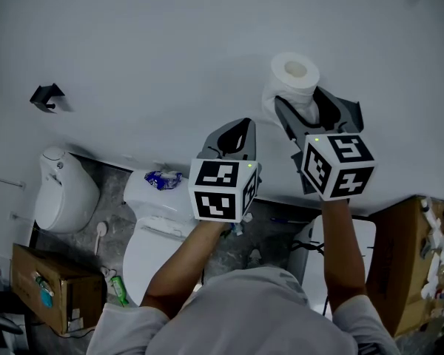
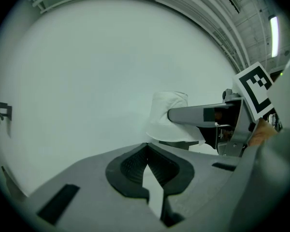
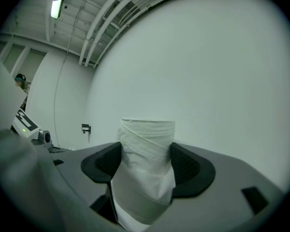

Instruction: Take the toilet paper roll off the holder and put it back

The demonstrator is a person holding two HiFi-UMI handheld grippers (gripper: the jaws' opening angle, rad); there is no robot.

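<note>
A white toilet paper roll [image 1: 294,78] is held out in front of the plain white wall, with my right gripper [image 1: 314,108] shut on its lower half. In the right gripper view the roll [image 3: 146,163] stands upright between the two dark pads, pinched at both sides. The small black holder [image 1: 47,97] is fixed to the wall far to the left, bare, and shows as a speck in the right gripper view [image 3: 85,128]. My left gripper [image 1: 233,133] hovers beside the right one, shut with nothing in it [image 2: 147,151]; its view shows the roll [image 2: 169,117].
Below are a wall-hung toilet [image 1: 63,191] and a second toilet [image 1: 152,235] on a grey floor. A cardboard box [image 1: 48,291] sits at the lower left and another [image 1: 403,265] at the right. The person's forearms fill the lower middle.
</note>
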